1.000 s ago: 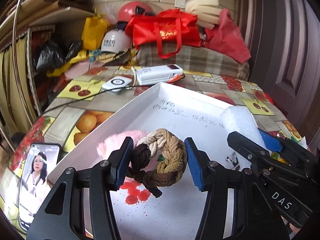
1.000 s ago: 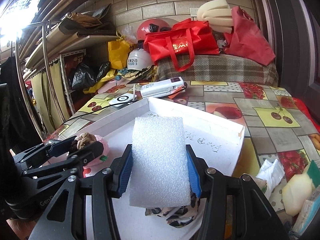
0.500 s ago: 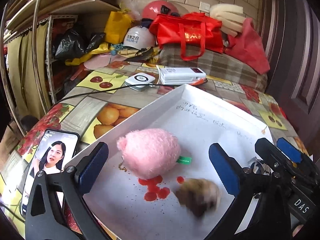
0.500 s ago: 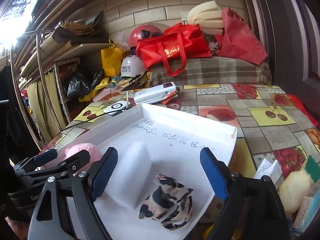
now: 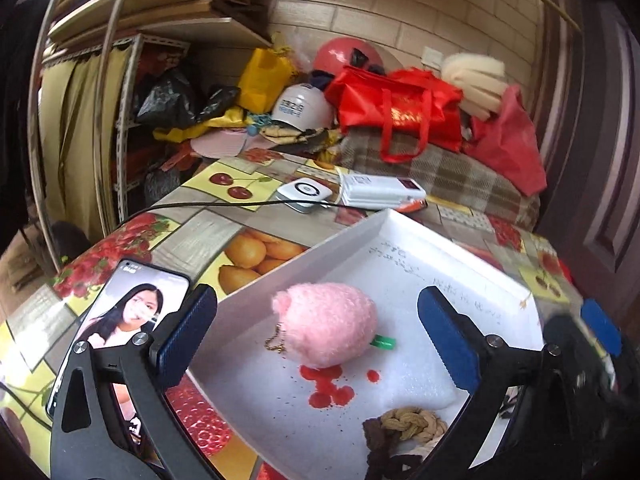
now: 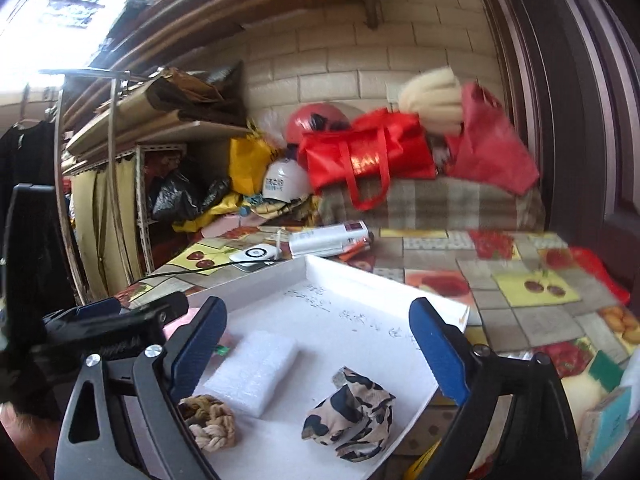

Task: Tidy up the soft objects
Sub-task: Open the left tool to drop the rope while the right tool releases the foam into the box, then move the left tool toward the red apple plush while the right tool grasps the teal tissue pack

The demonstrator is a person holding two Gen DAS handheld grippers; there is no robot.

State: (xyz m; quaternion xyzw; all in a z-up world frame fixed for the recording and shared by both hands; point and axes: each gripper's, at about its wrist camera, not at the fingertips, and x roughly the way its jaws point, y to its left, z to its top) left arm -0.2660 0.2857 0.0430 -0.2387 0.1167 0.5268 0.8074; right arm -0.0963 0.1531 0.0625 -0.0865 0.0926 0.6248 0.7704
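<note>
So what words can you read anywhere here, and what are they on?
Nothing reads for certain.
White helmet: blue print, too small.
Shiny red tote bag: gold print, blurred.
White foam tray: handwriting, illegible.
Small green tag beside the pink plush toy: too small.

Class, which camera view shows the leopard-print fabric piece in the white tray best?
The right wrist view. There the leopard-print fabric piece lies whole and unobstructed on the white tray, between the open fingers of the right gripper. The left wrist view does not show it clearly; that gripper's dark, blurred body fills that corner.
</note>
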